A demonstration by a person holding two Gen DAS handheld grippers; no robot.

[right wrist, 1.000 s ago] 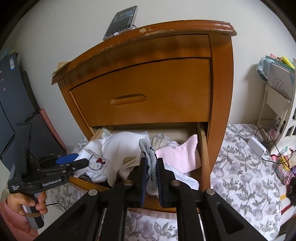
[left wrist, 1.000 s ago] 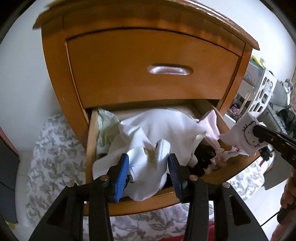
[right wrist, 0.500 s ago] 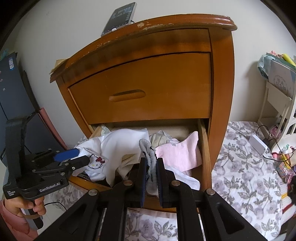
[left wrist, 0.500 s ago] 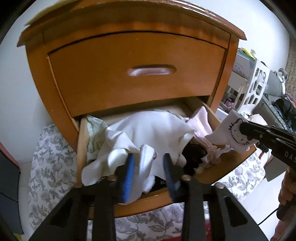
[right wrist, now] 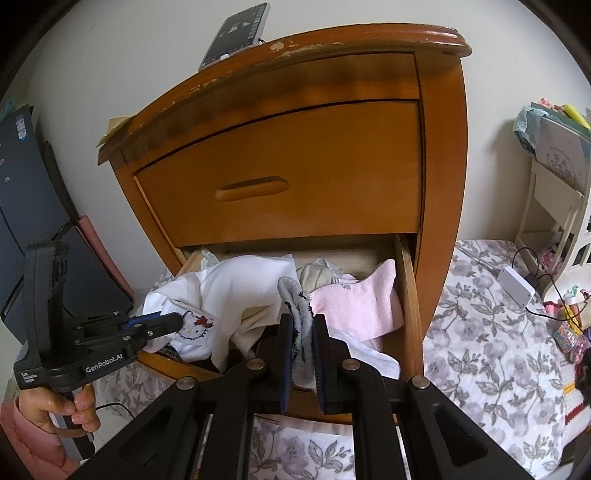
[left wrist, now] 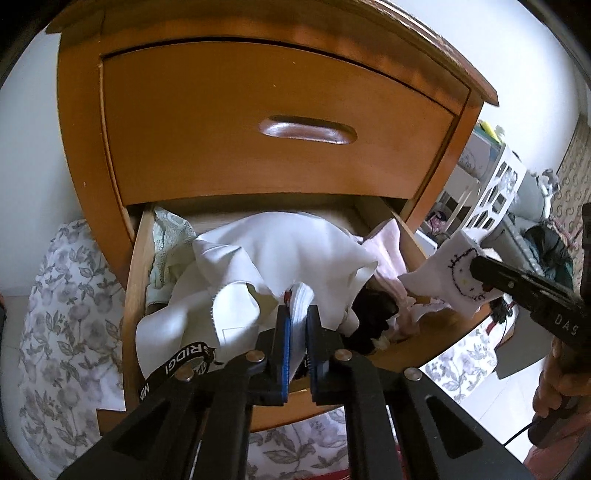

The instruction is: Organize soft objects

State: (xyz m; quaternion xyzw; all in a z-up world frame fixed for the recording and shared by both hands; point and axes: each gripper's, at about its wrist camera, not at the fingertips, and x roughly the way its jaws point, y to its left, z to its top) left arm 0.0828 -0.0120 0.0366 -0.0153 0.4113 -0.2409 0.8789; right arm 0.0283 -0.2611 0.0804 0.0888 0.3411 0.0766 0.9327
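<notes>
This is a bedroom in a home. A wooden nightstand (right wrist: 295, 166) stands at 12 o'clock, and its open bottom drawer (right wrist: 408, 295) is full of soft clothes (right wrist: 240, 288). A phone (right wrist: 236, 35) leans on top. A flowery bed sheet (right wrist: 480, 332) spreads at 4 o'clock. A small white shelf (right wrist: 554, 206) with toys and books stands at 3 o'clock.

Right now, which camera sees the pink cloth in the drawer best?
The right wrist camera: the pink cloth lies spread out in plain view at the right of the drawer. The left wrist camera shows only a strip of it behind the white cloth.
</notes>
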